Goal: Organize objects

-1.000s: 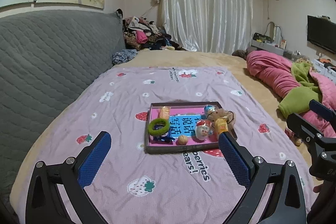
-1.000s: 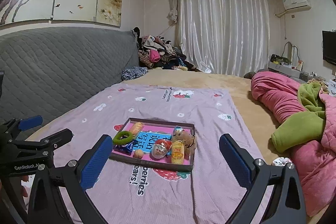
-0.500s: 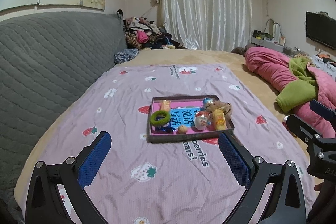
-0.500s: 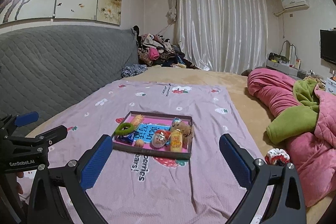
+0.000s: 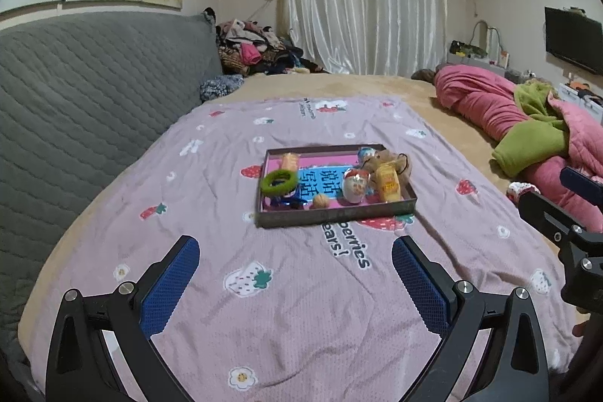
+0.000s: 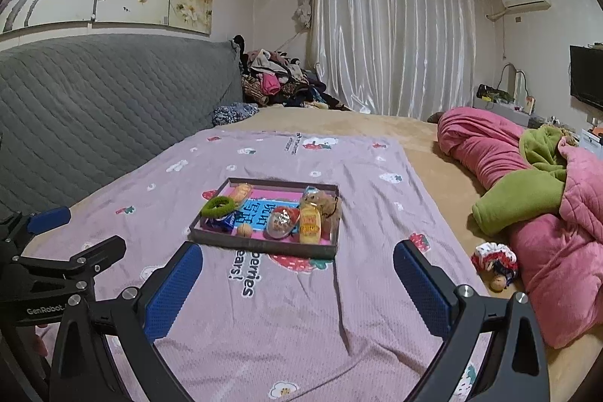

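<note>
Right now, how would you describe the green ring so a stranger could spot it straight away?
On the purple strawberry blanket sits a shallow dark tray with a pink floor. The green ring lies in its left half, in front of an orange snack packet. It is the only fuzzy green hoop among the toys.

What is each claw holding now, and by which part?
Nothing. The left claw and the right claw are both open and empty; the toys lie in the tray.
</note>
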`<action>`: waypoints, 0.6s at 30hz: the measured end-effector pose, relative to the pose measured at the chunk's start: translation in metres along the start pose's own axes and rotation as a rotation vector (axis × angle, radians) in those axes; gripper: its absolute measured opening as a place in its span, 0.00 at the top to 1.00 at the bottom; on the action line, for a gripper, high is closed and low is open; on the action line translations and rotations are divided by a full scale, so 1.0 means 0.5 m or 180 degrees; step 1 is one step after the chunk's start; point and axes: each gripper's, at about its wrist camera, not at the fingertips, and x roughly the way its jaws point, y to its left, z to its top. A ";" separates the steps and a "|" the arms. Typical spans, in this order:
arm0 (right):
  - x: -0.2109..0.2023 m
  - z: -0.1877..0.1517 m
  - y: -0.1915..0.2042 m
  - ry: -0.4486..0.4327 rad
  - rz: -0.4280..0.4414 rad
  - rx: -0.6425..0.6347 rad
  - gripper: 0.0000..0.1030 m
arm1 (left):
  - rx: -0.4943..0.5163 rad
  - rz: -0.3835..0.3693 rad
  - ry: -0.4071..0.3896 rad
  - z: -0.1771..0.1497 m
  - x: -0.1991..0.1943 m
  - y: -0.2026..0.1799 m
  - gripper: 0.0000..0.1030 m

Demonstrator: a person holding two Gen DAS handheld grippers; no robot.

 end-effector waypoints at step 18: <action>0.062 -0.087 -0.003 0.0188 0.0013 0.0029 0.01 | 0.0024 0.0006 0.0142 -0.076 0.078 0.009 0.01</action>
